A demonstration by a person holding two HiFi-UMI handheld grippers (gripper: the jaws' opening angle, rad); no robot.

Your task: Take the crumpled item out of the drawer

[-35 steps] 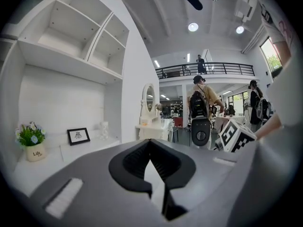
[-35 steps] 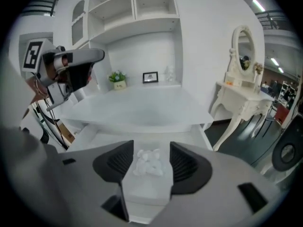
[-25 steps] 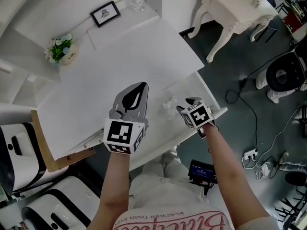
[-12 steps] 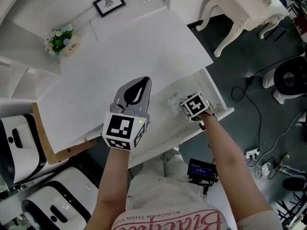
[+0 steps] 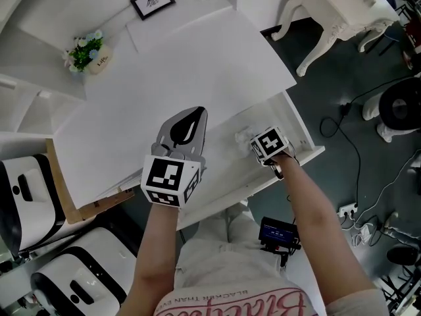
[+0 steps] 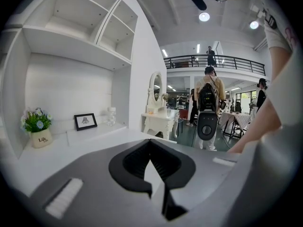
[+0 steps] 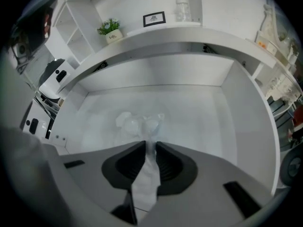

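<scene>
Jaws: right hand-held gripper [image 7: 150, 144] closing | crumpled item [image 7: 137, 123] between them, seemingly pinched | in drawer [image 7: 203, 112]

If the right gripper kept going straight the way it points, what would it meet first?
The crumpled paper: it already lies between the closing jaws of the right gripper. Past it, probably the floor of the drawer, though depth is hard to judge here.

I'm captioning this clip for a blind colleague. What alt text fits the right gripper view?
The jaws of the right gripper are closing on a crumpled white item in an open white drawer, part of it between them. Behind, a shelf holds a potted plant and a framed picture.
</scene>
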